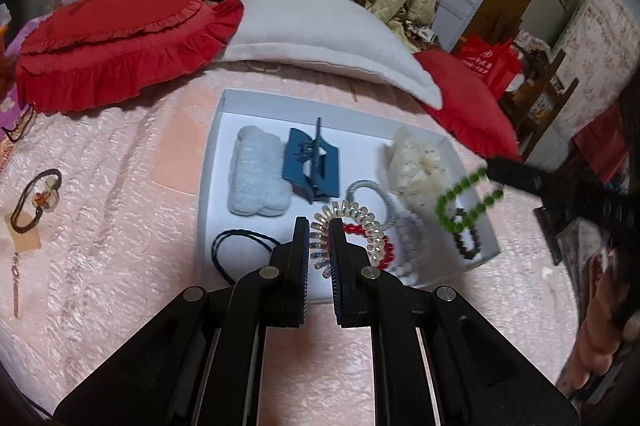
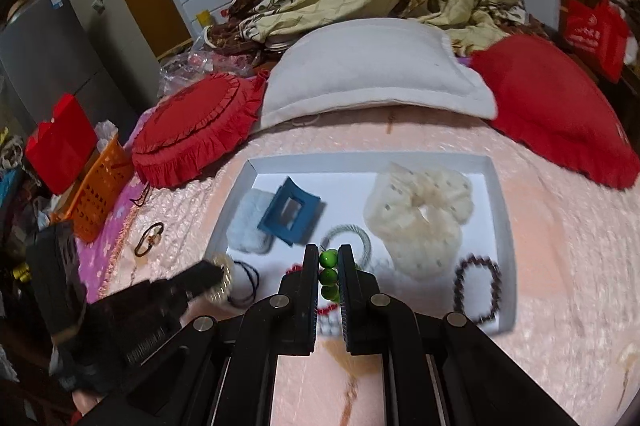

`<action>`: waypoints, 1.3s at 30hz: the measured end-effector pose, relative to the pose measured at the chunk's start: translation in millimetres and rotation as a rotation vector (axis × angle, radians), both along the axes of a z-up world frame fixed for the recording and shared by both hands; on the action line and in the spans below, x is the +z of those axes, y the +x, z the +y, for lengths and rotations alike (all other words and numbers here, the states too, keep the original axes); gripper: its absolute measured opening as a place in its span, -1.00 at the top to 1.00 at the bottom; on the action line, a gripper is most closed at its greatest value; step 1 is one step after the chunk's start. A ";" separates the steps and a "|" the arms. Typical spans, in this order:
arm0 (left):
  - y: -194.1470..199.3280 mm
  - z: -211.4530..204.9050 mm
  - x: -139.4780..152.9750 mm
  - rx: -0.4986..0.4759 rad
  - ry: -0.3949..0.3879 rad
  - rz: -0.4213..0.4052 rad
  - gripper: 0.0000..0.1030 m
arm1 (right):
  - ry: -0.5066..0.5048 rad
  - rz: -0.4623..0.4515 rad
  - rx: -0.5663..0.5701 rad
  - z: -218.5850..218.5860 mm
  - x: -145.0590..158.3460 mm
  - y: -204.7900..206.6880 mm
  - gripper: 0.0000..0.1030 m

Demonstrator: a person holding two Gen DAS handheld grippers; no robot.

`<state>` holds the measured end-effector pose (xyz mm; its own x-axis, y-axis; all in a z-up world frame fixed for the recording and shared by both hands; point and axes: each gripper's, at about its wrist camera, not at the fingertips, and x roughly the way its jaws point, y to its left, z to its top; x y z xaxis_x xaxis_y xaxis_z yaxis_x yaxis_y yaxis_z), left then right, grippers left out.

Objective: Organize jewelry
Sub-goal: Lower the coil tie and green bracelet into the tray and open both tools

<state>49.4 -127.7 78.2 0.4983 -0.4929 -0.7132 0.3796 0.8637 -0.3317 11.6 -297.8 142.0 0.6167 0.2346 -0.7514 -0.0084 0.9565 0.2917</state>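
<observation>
1. Green bead bracelet [image 2: 329, 276] was pinched between the right gripper [image 2: 329, 258] jaws, hanging in the air over the right end of the white tray [image 1: 224, 101], pretty blurry from the left cam.
2. Left gripper [image 1: 321, 226] had its jaws clamped on a clear spiral hair tie [image 1: 352, 222], just above the tray's near edge.
3. Lying in the tray: blue claw clip [image 1: 310, 165], fluffy pale-blue clip [image 1: 258, 175], cream scrunchie [image 2: 420, 214], dark bead bracelet [image 2: 476, 284], plus red and white bead strands I couldn't see fully.
4. Tray sat on the pink bedspread [image 1: 120, 165]; a brown hair tie [image 1: 36, 197] lay well off to the left, with red cushion [image 1: 112, 41] and white pillow [image 2: 372, 73] behind.
</observation>
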 end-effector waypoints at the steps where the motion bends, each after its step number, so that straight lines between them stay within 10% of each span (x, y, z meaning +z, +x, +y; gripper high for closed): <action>1: 1.4 -1.0 -2.8 0.003 0.012 -0.002 0.84 | -0.021 0.004 0.008 4.9 -1.5 9.4 0.83; 11: 14.4 -7.9 -29.5 0.004 0.040 0.020 0.84 | -0.165 0.069 0.027 28.4 -33.1 82.9 0.83; 39: 7.9 -33.9 -53.9 -0.022 0.158 -0.012 0.84 | -0.101 0.194 -0.073 -0.9 -94.7 138.0 0.83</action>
